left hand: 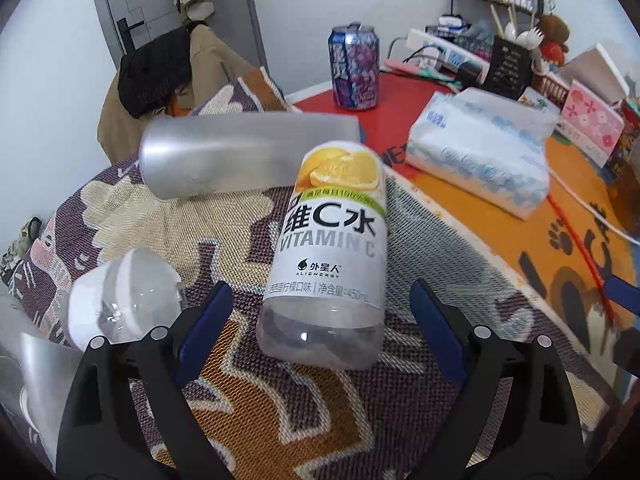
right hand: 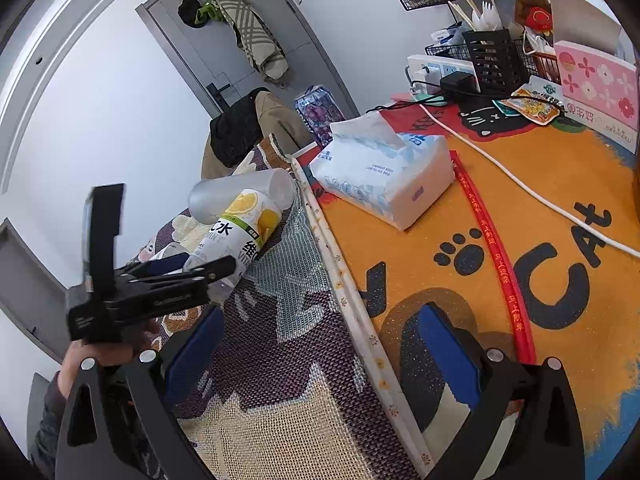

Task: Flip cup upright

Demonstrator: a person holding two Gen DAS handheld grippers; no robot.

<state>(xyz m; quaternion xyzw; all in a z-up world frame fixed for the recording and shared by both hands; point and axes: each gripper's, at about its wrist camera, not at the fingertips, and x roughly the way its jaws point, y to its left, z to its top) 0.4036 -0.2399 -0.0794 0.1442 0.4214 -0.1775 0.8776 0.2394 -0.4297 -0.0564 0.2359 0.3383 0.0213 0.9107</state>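
A frosted translucent cup (left hand: 240, 156) lies on its side on the woven patterned cloth (left hand: 280, 420), also seen in the right wrist view (right hand: 240, 192). A clear vitamin C bottle (left hand: 328, 252) with a lemon label lies in front of it, its base toward me. My left gripper (left hand: 324, 320) is open, its blue pads either side of the bottle's base, not touching. It shows from the side in the right wrist view (right hand: 192, 276). My right gripper (right hand: 320, 352) is open and empty, low over the cloth's edge and the orange mat (right hand: 520, 220).
A small clear lidded container (left hand: 120, 300) lies at left. A tissue pack (left hand: 480, 160), a purple can (left hand: 354, 68), a power strip (right hand: 440, 68), a black utensil holder (right hand: 492, 60) and a pink box (right hand: 600, 88) stand on the table. A white cable (right hand: 520, 188) crosses the mat.
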